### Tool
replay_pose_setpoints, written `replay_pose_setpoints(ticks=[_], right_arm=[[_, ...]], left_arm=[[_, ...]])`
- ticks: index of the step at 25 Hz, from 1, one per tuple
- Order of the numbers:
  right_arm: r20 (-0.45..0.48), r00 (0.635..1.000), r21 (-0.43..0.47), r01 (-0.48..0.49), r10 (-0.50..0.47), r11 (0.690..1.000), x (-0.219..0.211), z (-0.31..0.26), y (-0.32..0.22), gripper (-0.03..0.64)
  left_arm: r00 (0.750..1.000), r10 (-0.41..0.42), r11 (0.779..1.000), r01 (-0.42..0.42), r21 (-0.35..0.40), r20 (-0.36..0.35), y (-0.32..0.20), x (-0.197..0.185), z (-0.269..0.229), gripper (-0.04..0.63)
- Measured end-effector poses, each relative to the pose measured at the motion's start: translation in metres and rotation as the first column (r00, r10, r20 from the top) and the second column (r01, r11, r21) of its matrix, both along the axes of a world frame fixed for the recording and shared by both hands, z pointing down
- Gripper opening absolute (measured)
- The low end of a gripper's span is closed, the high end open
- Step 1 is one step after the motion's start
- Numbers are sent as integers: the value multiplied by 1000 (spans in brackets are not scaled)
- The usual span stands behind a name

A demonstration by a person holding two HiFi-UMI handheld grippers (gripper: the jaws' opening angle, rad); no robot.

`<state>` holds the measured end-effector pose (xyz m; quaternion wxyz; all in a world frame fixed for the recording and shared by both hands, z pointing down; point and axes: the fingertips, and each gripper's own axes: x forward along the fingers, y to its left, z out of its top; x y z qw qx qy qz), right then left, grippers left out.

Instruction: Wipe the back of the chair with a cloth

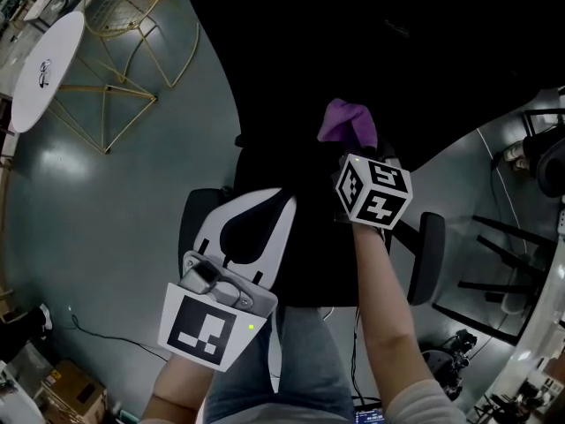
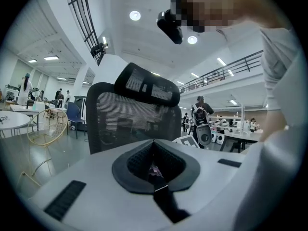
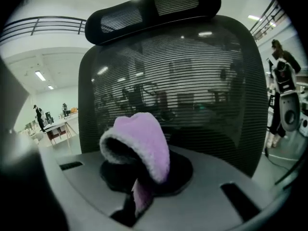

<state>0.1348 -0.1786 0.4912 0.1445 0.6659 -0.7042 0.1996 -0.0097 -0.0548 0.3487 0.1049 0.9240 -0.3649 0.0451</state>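
The black mesh chair back (image 3: 192,95) with its headrest (image 3: 154,11) fills the right gripper view, close ahead. My right gripper (image 3: 139,177) is shut on a fluffy purple cloth (image 3: 142,141) that bulges up over the jaws. From the head view the cloth (image 1: 347,124) is held against or just short of the dark chair back (image 1: 291,104); contact cannot be told. My left gripper (image 1: 281,203) hangs lower left, behind the chair, its jaws shut. In the left gripper view the chair back (image 2: 130,119) stands a little way off beyond the gripper (image 2: 155,170).
A white round table (image 1: 44,64) and gold wire chairs (image 1: 124,25) stand at the upper left on the grey floor. The chair's armrest (image 1: 431,254) juts out at the right. Black stands and cables (image 1: 503,272) crowd the right side. People stand at distant benches (image 2: 202,119).
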Motion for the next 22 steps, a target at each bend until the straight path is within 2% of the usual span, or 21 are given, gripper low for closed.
replay_pose_setpoints(ticks=[7, 14, 22], right_arm=[[-16, 999, -12, -41, 40, 999, 37, 2, 10, 46], [10, 991, -31, -133, 133, 991, 90, 7, 22, 46], [-4, 984, -36, -175, 175, 984, 134, 7, 33, 46]], left_arm=[[998, 63, 998, -63, 0, 1, 0, 33, -1, 12], [994, 109, 994, -109, -5, -7, -3, 62, 0, 12], [987, 161, 987, -161, -10, -5, -4, 96, 2, 12]])
